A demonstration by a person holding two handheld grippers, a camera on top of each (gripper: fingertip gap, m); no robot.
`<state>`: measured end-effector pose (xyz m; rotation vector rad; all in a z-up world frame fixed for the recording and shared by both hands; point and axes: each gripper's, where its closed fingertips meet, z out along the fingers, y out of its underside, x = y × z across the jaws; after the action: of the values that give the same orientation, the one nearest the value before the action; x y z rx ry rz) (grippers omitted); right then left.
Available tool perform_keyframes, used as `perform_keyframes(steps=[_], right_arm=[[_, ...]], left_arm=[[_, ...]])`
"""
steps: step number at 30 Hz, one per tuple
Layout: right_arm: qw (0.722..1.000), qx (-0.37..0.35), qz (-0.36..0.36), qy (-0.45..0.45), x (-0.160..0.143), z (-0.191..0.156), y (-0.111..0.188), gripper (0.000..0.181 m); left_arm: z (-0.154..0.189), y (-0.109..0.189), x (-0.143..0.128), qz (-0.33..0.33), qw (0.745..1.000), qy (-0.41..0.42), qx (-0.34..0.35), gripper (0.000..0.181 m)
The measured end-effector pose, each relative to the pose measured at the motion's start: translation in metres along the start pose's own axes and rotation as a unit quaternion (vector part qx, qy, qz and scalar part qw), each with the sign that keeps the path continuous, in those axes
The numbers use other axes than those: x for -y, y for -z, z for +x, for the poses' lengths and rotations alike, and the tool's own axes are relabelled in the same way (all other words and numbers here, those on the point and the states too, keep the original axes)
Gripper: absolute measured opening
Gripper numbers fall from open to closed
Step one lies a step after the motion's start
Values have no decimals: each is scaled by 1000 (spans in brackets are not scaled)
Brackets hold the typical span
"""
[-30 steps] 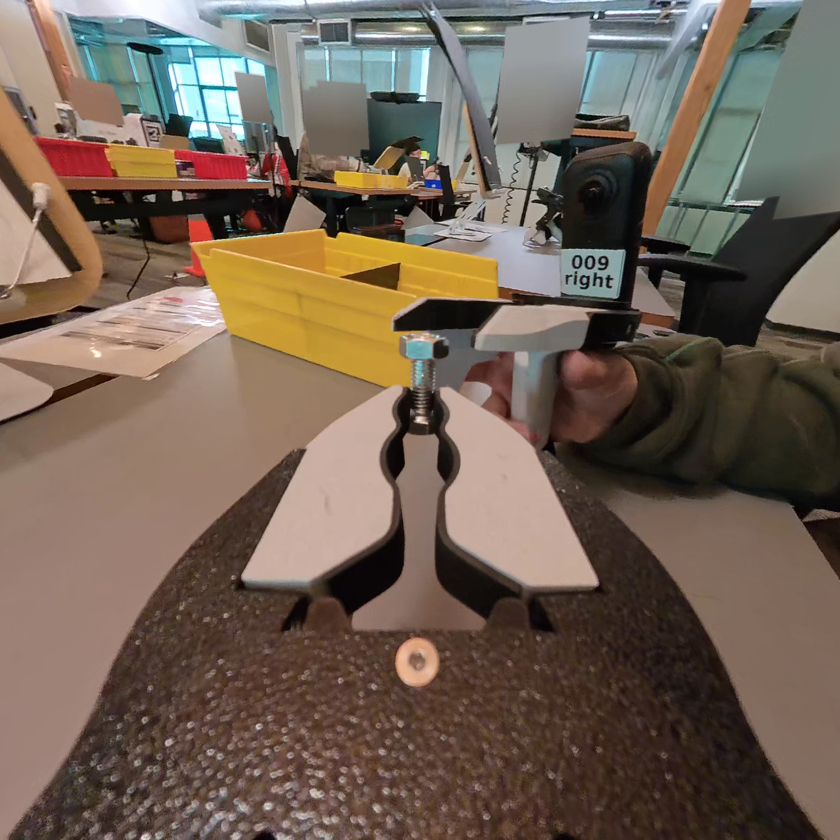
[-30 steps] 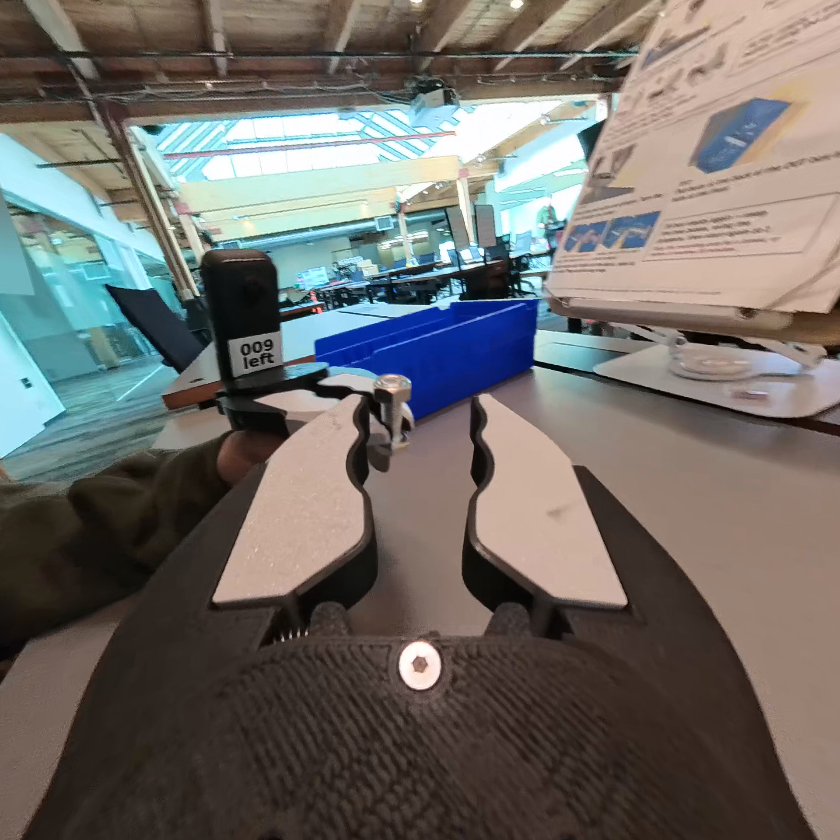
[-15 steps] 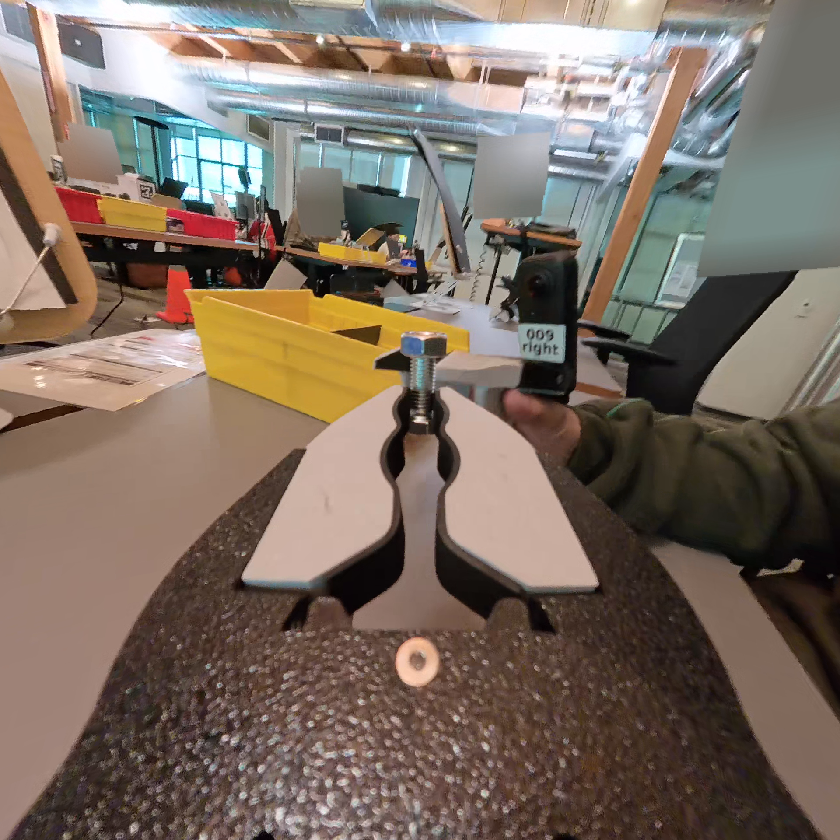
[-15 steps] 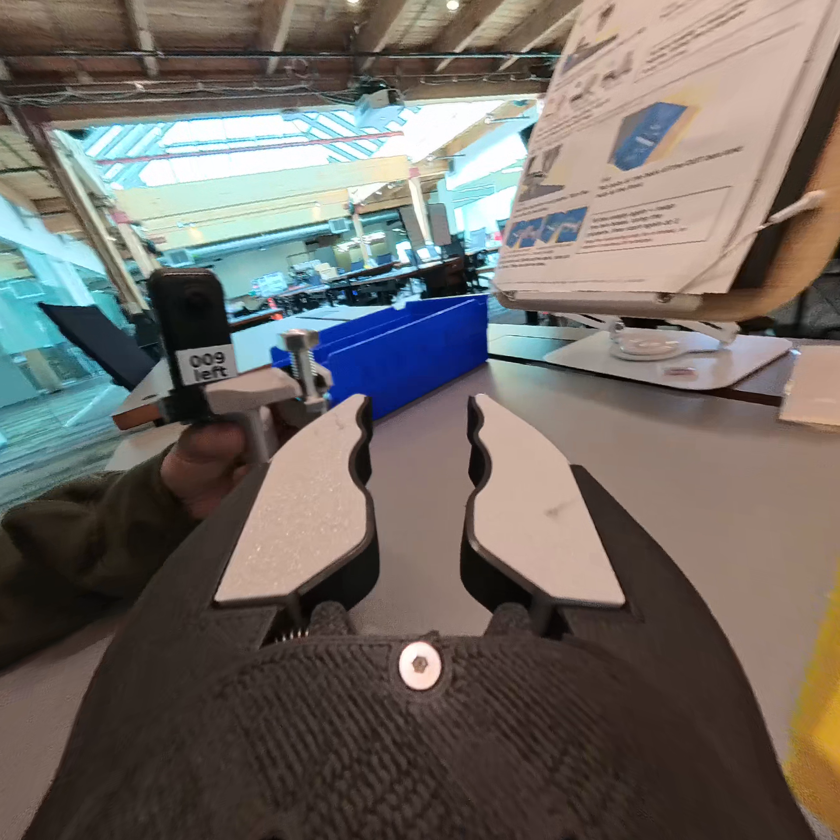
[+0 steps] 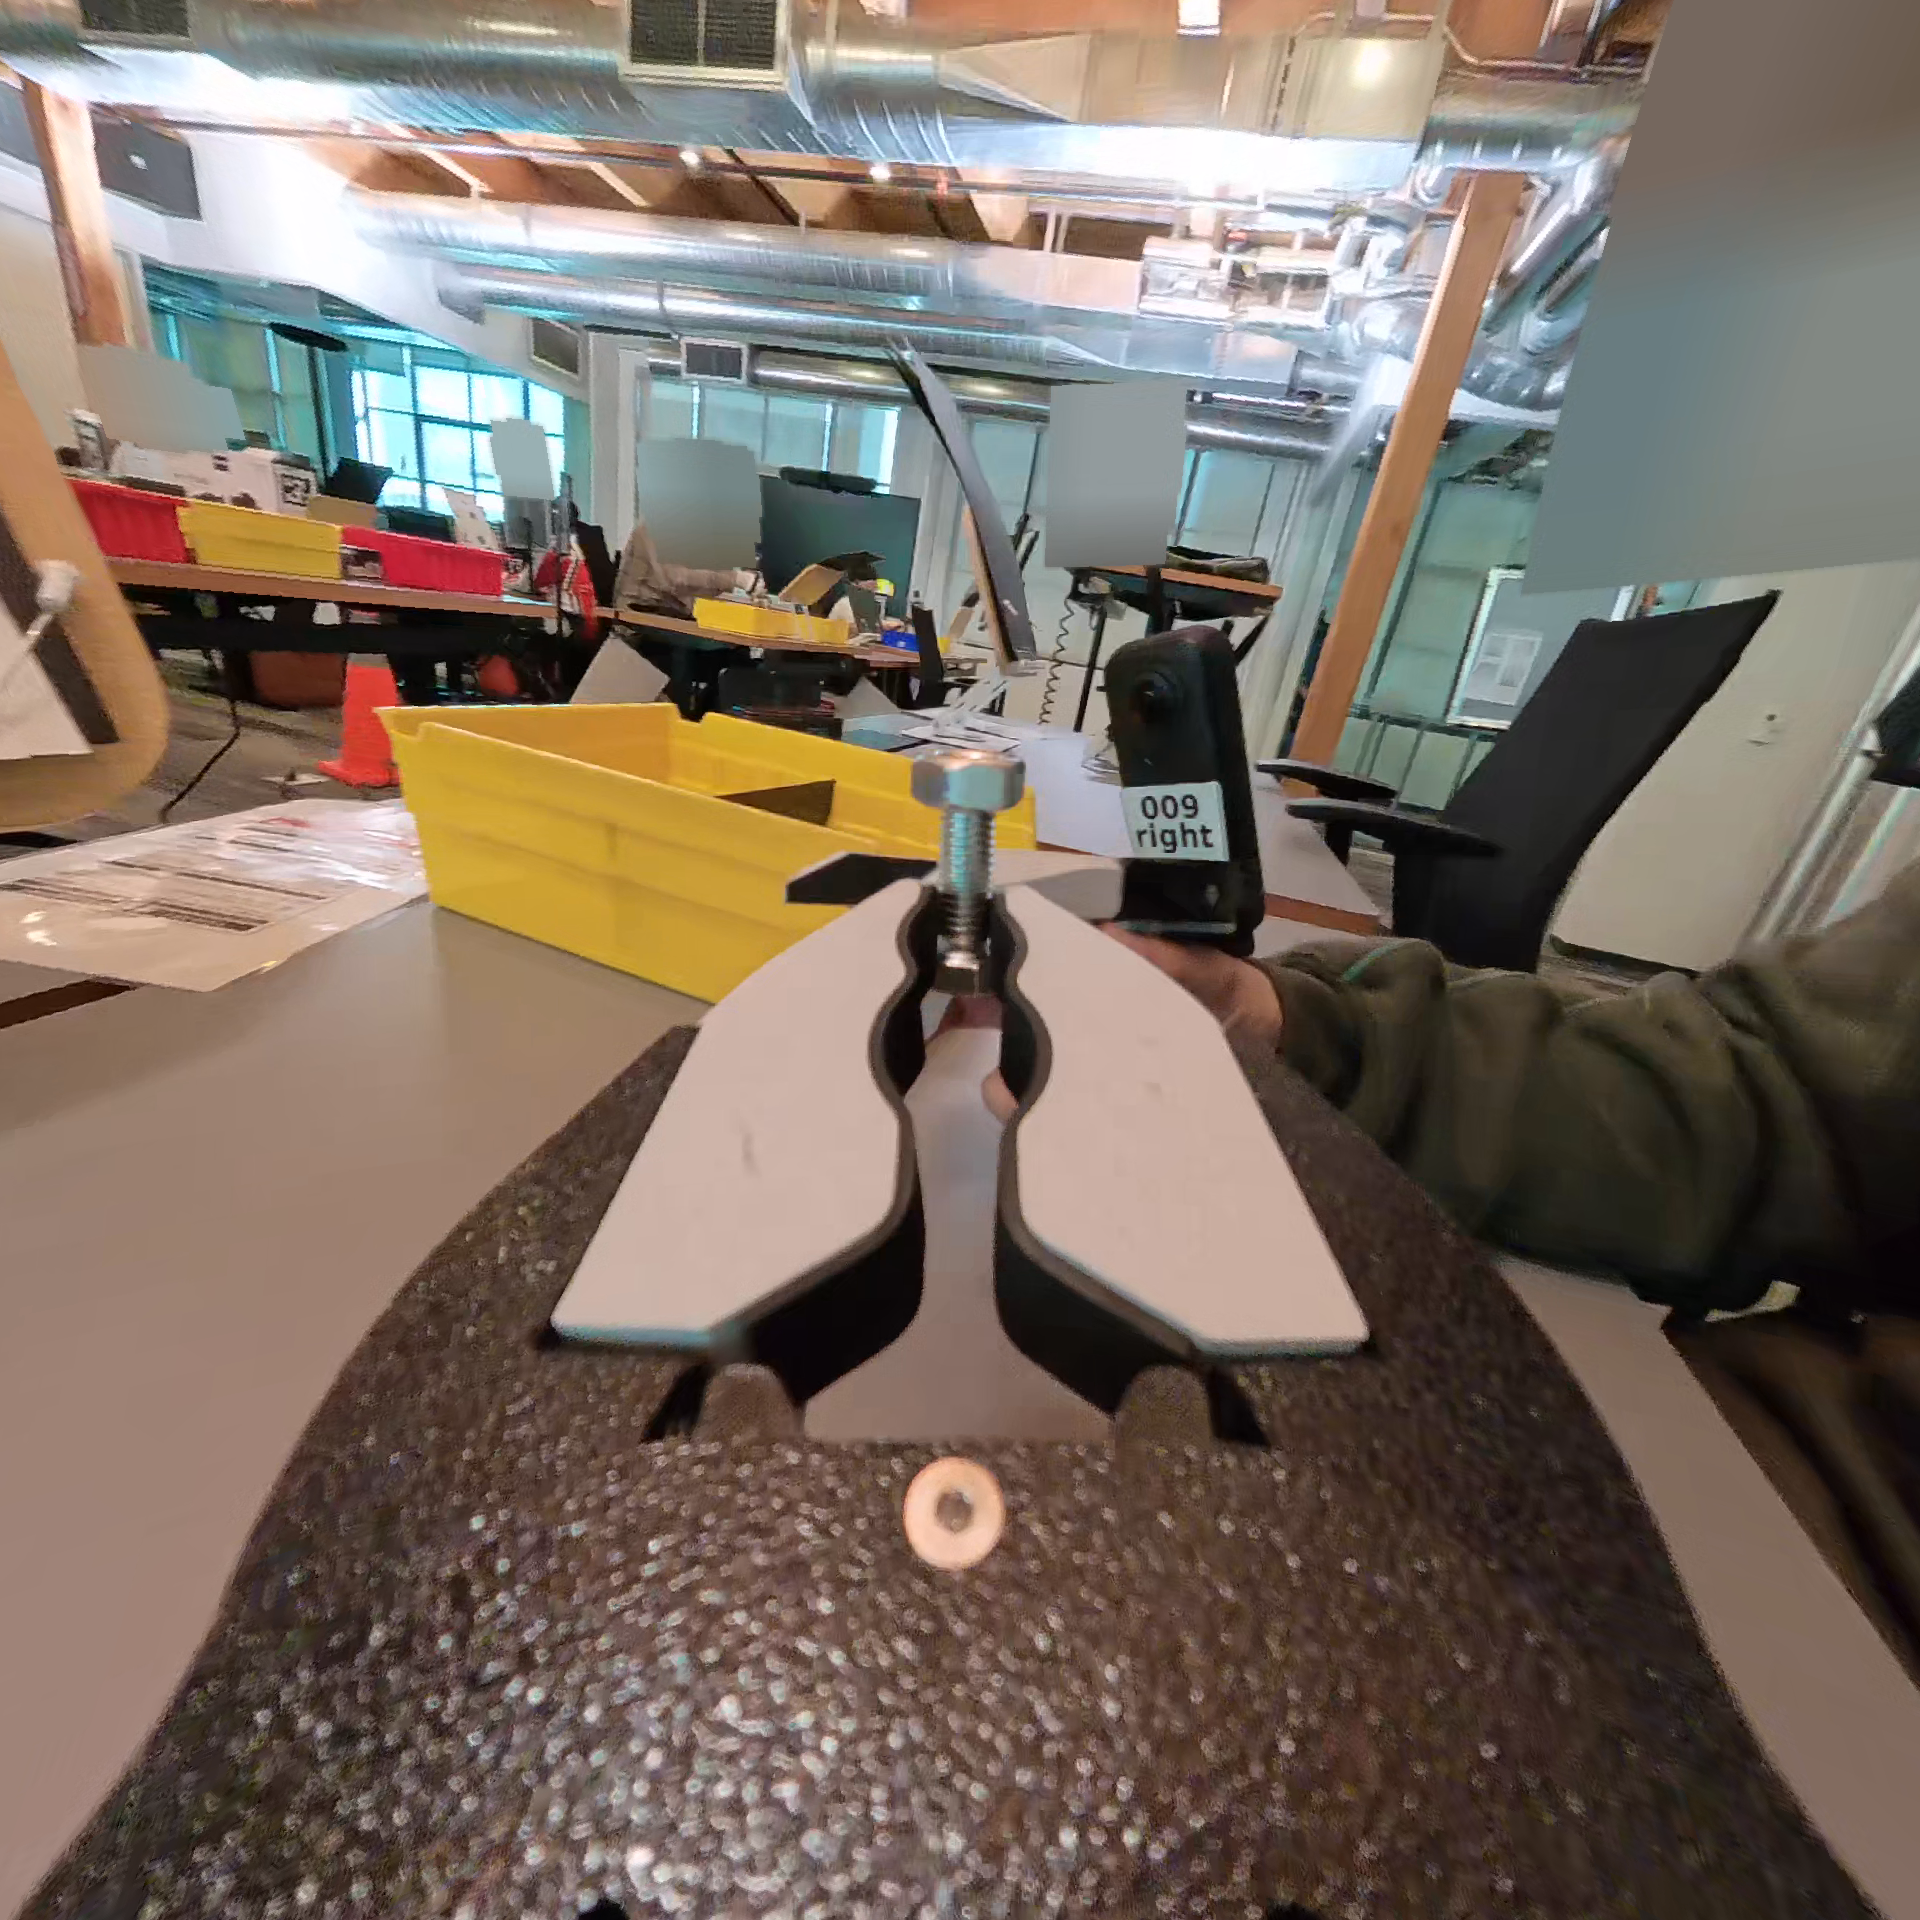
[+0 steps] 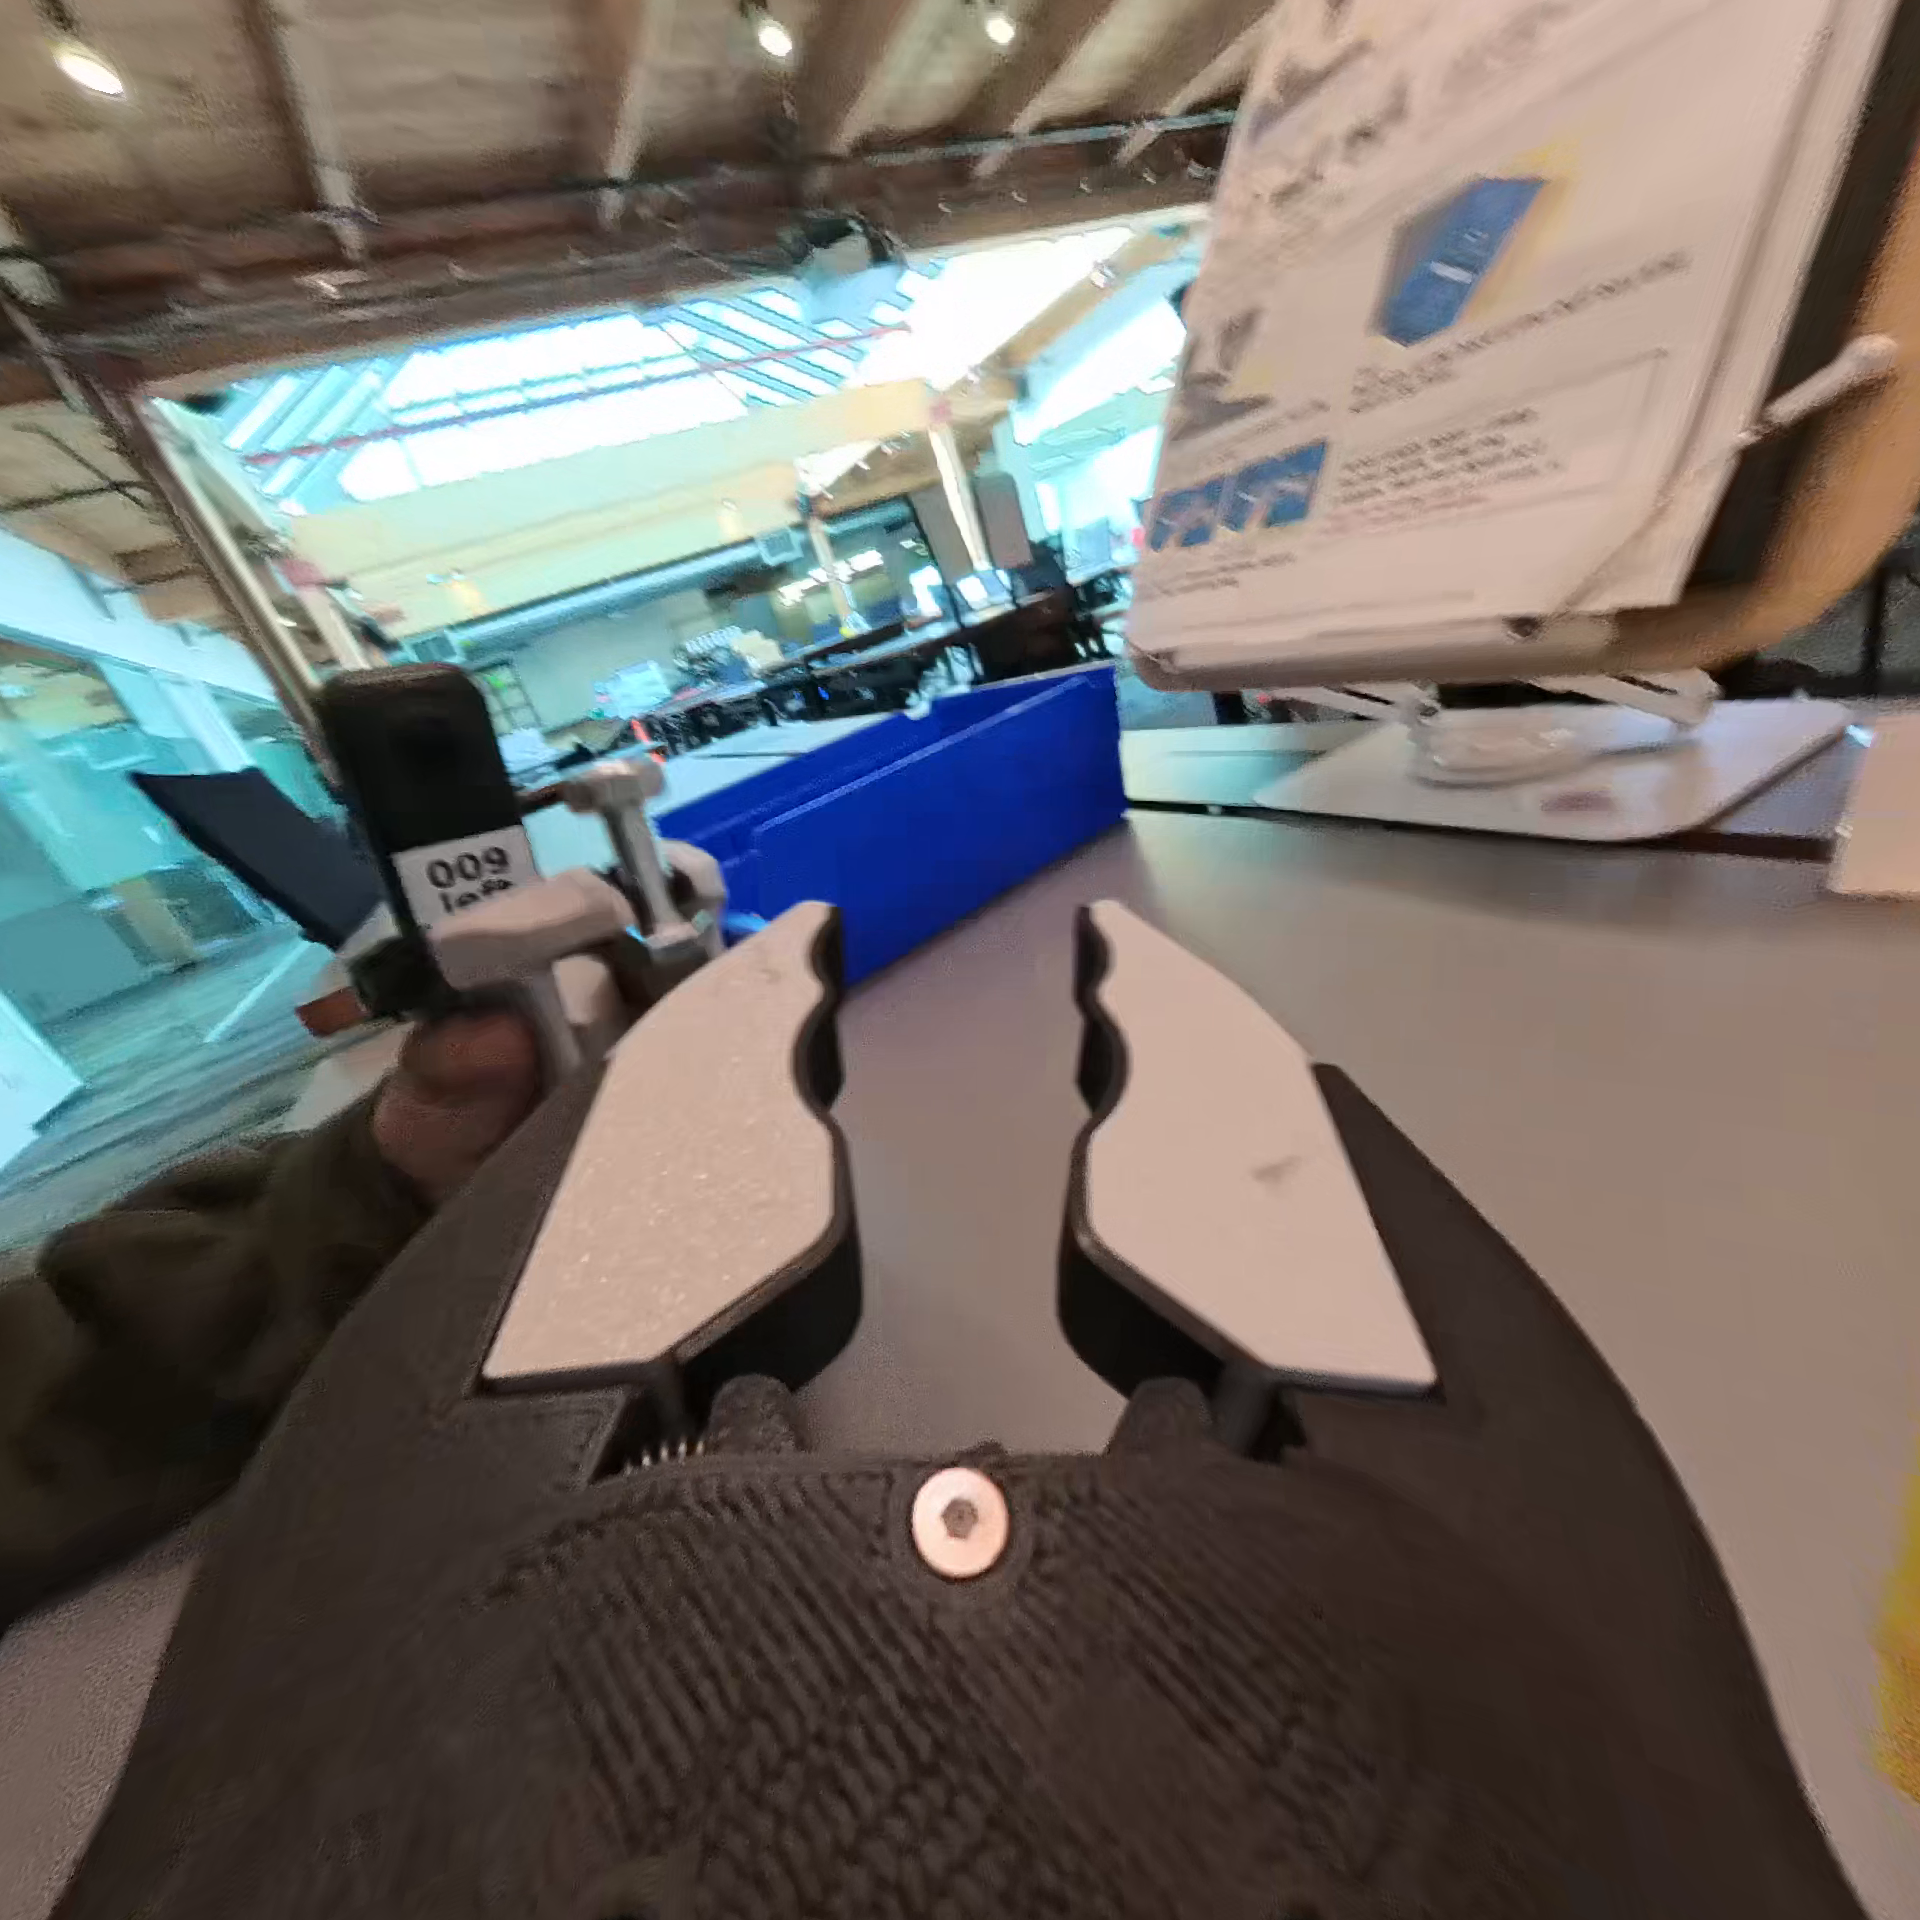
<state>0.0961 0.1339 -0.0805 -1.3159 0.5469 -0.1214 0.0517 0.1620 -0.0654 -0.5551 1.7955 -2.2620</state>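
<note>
Steel bolt [image 5: 966, 862]: is standing upright between the tips of the left gripper [image 5: 961, 925], hex head up and clear above the fingers, threaded shank running down into their notch; what looks like a nut is sitting at its lower end.
Left gripper: is clamping the bolt, fingers drawn nearly together around the shank, and is hovering above the grey desk [image 5: 260, 1091].
Right gripper [image 6: 956, 925]: is holding nothing, its fingers standing well apart with bare desk showing between them; it is sitting just beside the left gripper, and its fingers are not touching the bolt.
Hand [image 5: 1216, 987]: is gripping the right gripper's handle, a dark green sleeve trailing behind it.
Yellow bin [image 5: 623, 831]: is resting on the desk beyond the left gripper, a dark divider showing inside.
Blue bin [image 6: 935, 810]: is lying on the desk ahead of the right gripper.
Stand [image 6: 1455, 364]: is propping up a printed sheet to the right of the blue bin.
</note>
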Motion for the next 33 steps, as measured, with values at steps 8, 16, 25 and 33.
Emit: perform_keyframes(steps=[8, 16, 25, 33], right_arm=[[993, 97, 45, 51, 15, -47, 0, 51], [998, 44, 5, 51, 3, -24, -3, 55], [996, 60, 39, 48, 14, -32, 1, 53], [999, -6, 8, 50, 5, -6, 1, 40]], left_arm=[[1, -10, -25, -81, 995, -49, 20, 9], [-3, -7, -21, -65, 997, -30, 22, 9], [0, -10, -28, -84, 995, -45, 19, 9], [-3, -4, -11, -28, 999, -7, 16, 9]])
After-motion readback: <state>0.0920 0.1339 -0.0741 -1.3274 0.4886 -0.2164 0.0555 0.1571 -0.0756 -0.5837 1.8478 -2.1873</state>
